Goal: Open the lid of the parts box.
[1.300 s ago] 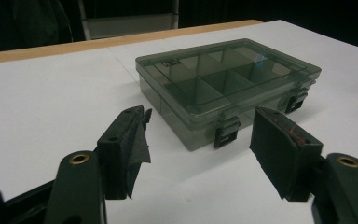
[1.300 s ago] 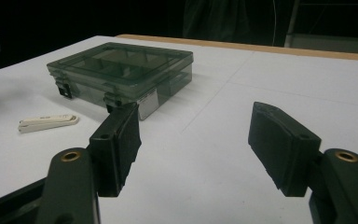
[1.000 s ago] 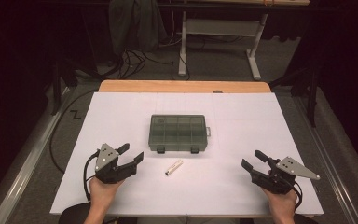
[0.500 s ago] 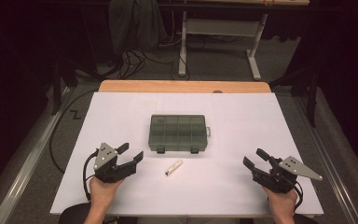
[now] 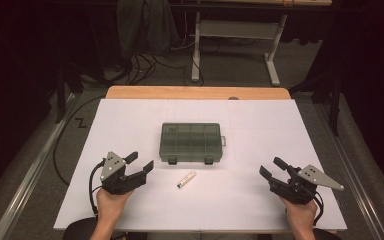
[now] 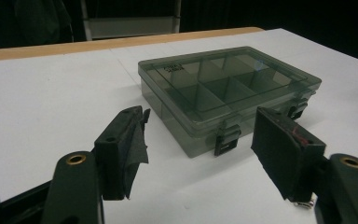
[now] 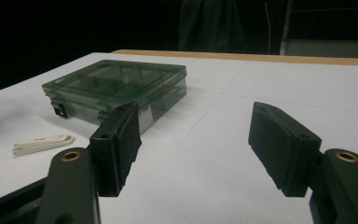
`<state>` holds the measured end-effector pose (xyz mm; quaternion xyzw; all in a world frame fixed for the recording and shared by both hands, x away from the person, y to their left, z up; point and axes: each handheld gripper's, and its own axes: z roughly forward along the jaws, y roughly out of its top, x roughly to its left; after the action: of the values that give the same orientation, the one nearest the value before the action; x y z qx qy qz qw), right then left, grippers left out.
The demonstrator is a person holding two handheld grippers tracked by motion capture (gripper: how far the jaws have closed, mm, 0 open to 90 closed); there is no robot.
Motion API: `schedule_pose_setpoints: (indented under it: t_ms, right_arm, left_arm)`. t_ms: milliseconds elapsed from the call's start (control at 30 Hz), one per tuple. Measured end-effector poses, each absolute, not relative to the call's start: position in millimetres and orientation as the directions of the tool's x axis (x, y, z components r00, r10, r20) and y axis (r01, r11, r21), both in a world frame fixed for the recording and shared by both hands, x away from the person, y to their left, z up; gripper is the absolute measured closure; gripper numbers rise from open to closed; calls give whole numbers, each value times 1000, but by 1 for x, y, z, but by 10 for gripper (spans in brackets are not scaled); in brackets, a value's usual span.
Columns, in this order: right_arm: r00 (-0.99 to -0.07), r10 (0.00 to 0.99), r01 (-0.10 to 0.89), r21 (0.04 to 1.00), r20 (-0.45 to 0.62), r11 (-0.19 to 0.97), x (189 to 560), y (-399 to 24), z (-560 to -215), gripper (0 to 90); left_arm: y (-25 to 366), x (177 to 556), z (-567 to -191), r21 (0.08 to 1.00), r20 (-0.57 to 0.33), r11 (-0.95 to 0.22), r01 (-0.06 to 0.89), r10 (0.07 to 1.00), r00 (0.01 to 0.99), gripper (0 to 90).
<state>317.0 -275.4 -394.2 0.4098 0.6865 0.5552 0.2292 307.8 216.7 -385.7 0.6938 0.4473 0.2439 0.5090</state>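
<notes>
Open white table (image 5: pixel 130 125) is left on both sides of the closed box (image 5: pixel 190 142); the near middle is obstructed by 1 small white clipper (image 5: pixel 186 179).

1 compartment box (image 5: pixel 192 143), 1 small white clip (image 5: pixel 186 179) (both on the table), 2 grippers.

No legible text was found. The organiser box (image 6: pixel 228 91) carried a small dark imprint near one lid corner, too blurred to read. The small white object (image 7: pixel 42 143) bore faint marks on its side, likewise unreadable.
</notes>
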Motion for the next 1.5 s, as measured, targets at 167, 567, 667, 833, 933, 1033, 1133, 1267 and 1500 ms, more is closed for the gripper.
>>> schedule_pose_setpoints:
  t_ms: [167,567,667,833,933,1033,1133,1267,1500]
  right_arm:
    - [-563,817,307,950,126,65,321,-273,-395,359]
    - [-566,815,303,951,122,68,326,-270,-396,366]
    - [-572,812,304,949,114,81,327,-268,-397,365]
    - [-588,804,297,949,91,110,330,-261,-398,370]
    - [-590,803,298,948,90,113,331,-260,-399,372]
    - [-588,803,302,947,96,108,332,-259,-399,372]
    - [-589,803,300,948,94,109,333,-259,-399,371]
    - [-590,801,304,947,99,107,336,-257,-401,368]
    - [-597,797,305,945,92,119,342,-252,-402,370]
  left_arm:
    - [216,309,-386,923,-115,-88,374,866,486,344]
    - [214,315,-387,921,-126,-80,382,866,484,345]
    - [212,320,-388,915,-128,-88,394,862,491,355]
    - [206,325,-390,909,-112,-119,400,854,509,357]
    - [205,327,-391,908,-112,-119,401,854,509,357]
    - [205,328,-392,907,-114,-119,403,854,508,357]
    - [205,329,-392,907,-114,-119,404,854,508,357]
    - [205,330,-393,906,-131,-105,410,852,507,357]
    - [206,332,-394,905,-136,-98,414,855,501,358]
